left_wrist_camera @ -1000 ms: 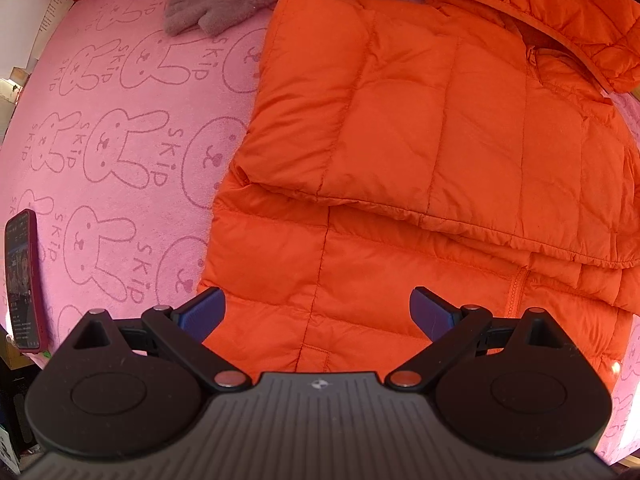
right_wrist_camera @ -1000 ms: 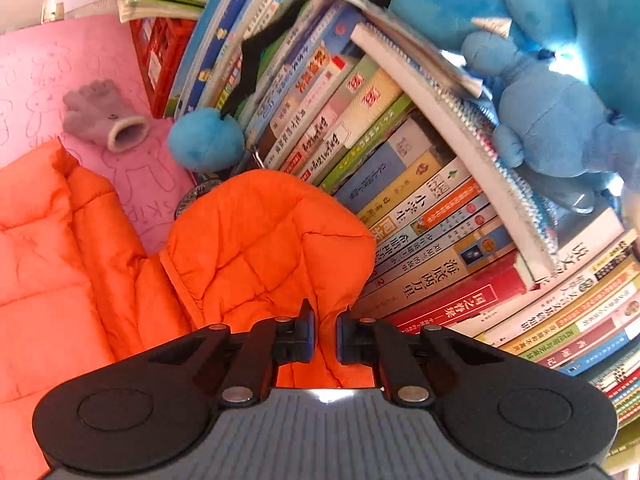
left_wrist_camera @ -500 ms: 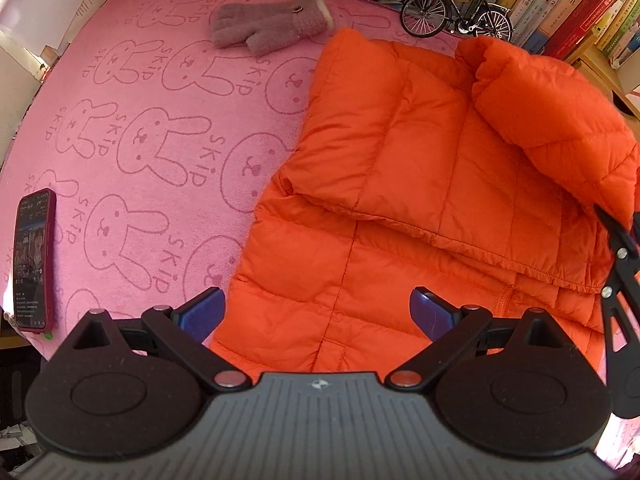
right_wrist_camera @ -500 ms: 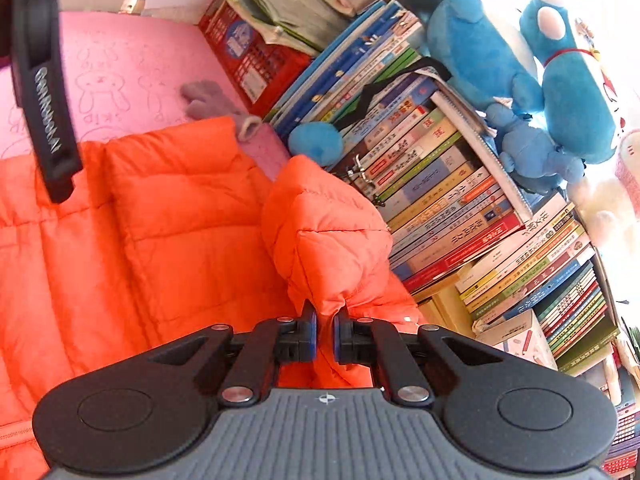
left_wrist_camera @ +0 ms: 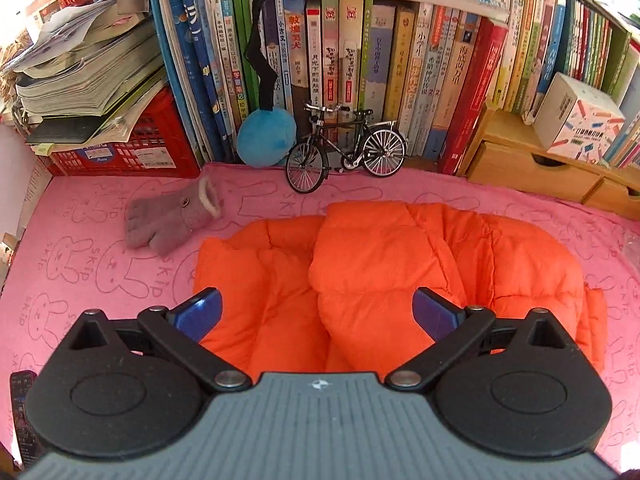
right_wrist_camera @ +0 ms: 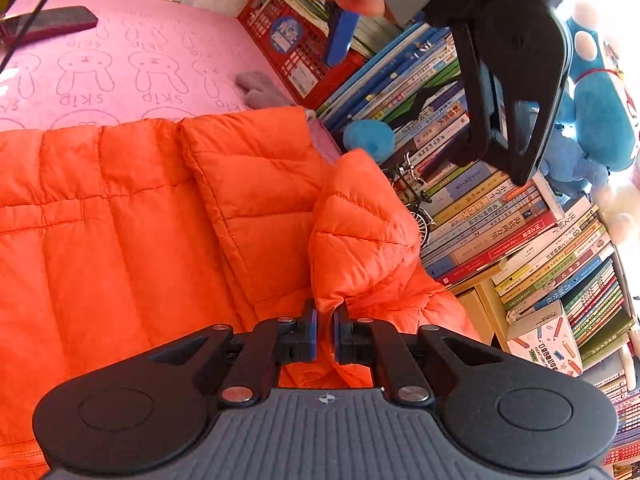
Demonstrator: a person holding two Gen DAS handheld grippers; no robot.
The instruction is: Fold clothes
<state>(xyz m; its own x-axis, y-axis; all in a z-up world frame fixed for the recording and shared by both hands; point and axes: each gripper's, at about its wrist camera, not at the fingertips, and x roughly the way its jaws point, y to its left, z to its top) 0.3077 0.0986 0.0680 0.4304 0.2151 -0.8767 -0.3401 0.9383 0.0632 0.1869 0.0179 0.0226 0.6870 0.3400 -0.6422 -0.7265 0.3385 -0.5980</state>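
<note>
Two grippers are busy: the right gripper (right_wrist_camera: 325, 330) is clamped on a bunched fold of the orange puffer jacket (left_wrist_camera: 392, 276), while the left gripper (left_wrist_camera: 316, 312) hovers wide and empty above that jacket spread on the pink desk (left_wrist_camera: 100, 272) ahead.

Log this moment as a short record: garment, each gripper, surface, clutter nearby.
garment: orange jacket, partly folded, lying on the pink mat
right gripper: shut on a fold of the jacket's hood
left gripper: open, above the jacket, holding nothing
glove: grey, on the mat left of the jacket, apart from it
toy bicycle: upright at the mat's far edge, before the books
phone: on the mat, away from the jacket
</note>
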